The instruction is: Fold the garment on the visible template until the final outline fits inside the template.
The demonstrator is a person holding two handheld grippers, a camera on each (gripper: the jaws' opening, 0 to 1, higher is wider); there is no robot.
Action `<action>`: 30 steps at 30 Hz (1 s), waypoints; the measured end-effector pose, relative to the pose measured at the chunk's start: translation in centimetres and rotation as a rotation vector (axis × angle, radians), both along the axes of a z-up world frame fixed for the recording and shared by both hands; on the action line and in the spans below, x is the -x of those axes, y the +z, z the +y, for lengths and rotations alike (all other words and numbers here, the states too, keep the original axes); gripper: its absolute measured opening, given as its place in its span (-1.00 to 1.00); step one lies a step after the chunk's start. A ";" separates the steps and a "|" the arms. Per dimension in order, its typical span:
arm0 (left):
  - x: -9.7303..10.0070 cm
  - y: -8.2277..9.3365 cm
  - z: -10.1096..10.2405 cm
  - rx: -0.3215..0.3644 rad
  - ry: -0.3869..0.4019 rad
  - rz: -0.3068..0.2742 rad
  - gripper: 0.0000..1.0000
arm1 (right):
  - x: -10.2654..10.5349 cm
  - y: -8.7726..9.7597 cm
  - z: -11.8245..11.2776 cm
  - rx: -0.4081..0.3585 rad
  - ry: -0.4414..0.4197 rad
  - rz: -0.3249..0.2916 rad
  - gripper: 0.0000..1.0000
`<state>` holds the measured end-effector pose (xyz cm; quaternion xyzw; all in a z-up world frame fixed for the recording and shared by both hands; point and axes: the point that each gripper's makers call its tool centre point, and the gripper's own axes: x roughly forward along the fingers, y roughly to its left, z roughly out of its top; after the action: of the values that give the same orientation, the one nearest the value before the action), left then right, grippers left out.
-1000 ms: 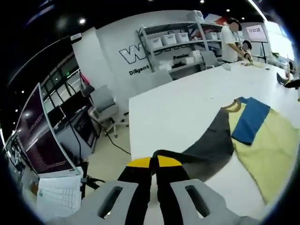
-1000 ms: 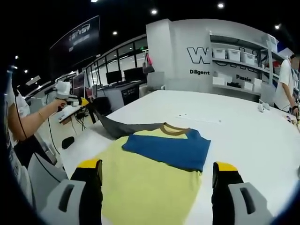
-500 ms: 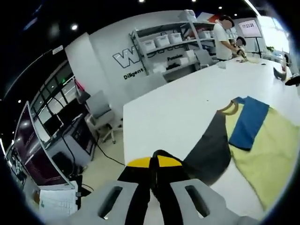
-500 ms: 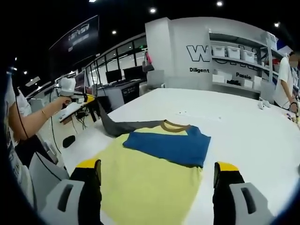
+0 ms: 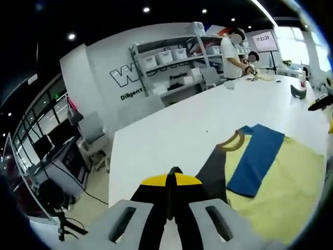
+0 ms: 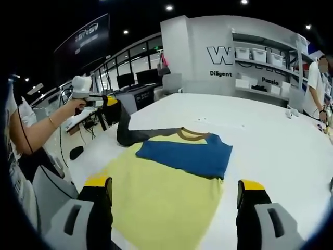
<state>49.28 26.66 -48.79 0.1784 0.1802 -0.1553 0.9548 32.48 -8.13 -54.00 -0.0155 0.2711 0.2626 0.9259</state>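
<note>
A pale yellow shirt (image 6: 166, 192) with a tan collar (image 6: 193, 135) lies on the white table (image 6: 270, 151). Its blue sleeve (image 6: 187, 156) is folded across the chest. The dark grey sleeve (image 6: 132, 133) is lifted off the table, held at its end by my left gripper (image 6: 110, 100), seen at the left in a person's hand. In the left gripper view my left gripper (image 5: 171, 182) is shut on that grey sleeve (image 5: 213, 174), with the yellow body (image 5: 276, 192) and blue sleeve (image 5: 256, 164) to its right. My right gripper (image 6: 174, 192) stands open above the shirt's lower part.
Shelves with white bins (image 5: 166, 54) line the back wall. People (image 5: 231, 49) work at the table's far end. Desks with monitors (image 6: 135, 83) and a grey chair (image 5: 88, 130) stand past the table's left edge. Small items (image 6: 291, 117) lie far right.
My left gripper has lifted the grey sleeve and carried it inward toward the shirt's body. The right gripper has stayed open and almost still.
</note>
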 end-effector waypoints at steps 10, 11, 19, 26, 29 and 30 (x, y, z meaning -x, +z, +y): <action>-0.6 0.4 -4.6 0.026 -0.080 -0.010 -1.00 | 0.8 -1.7 -0.8 0.035 -0.006 0.054 0.98; -0.7 0.4 -4.8 0.024 -0.083 -0.012 -1.00 | 0.9 -1.8 -0.8 0.038 -0.002 0.060 0.98; -1.1 0.9 -7.8 0.032 -0.133 -0.020 -1.00 | 1.4 -2.4 -0.8 0.055 0.023 0.079 0.98; -1.6 1.3 -12.5 0.060 -0.192 -0.030 -1.00 | 1.7 -2.7 -1.0 0.061 0.030 0.091 0.98; -1.6 1.1 -14.6 0.067 -0.223 -0.028 -1.00 | 1.8 -2.8 -1.1 0.062 0.030 0.097 0.98; -1.7 1.1 -15.3 0.070 -0.231 -0.028 -1.00 | 1.8 -2.9 -1.1 0.062 0.030 0.099 0.98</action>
<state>50.93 11.38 -47.73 0.1667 0.1396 -0.2681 0.9385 30.67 -9.21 -56.88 -0.0353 0.3242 0.2685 0.9064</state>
